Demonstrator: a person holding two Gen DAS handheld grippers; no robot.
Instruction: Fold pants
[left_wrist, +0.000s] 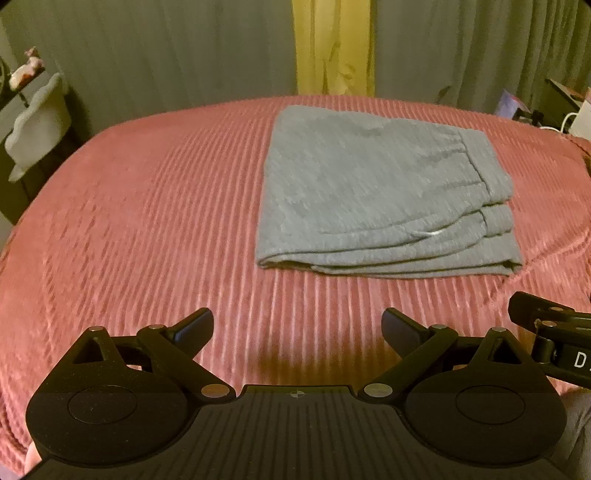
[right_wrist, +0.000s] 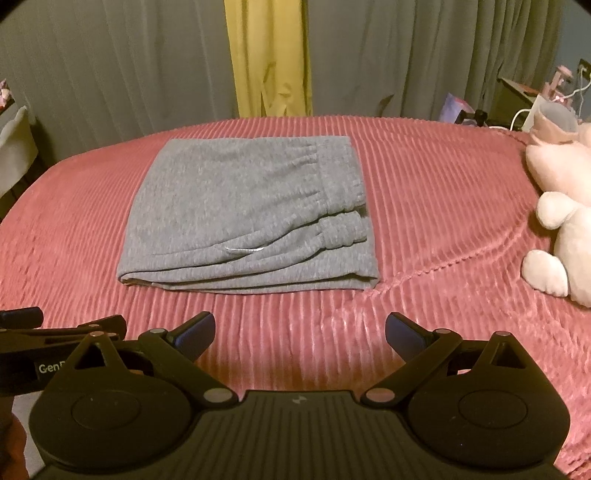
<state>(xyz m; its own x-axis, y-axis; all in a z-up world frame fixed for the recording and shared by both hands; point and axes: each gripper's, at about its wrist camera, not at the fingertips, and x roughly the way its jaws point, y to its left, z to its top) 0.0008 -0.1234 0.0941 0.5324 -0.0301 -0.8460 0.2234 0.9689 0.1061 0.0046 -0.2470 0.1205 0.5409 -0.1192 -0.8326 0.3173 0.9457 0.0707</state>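
The folded pants (right_wrist: 243, 218) lie flat on the bed (right_wrist: 436, 206), toward its far edge, their stacked folds facing the near edge; a plush toy (right_wrist: 561, 221) lies on the bed at its right edge, well apart from the pants; both hand-held grippers, the left (left_wrist: 297, 332) and the right (right_wrist: 300, 334), hang over the near edge, side by side, jaws apart, short of the pants; curtains (right_wrist: 110, 74) hang behind the far edge

Pink ribbed bed (right_wrist: 424, 206), folded grey pants (right_wrist: 243, 218), plush toy (right_wrist: 565, 221)
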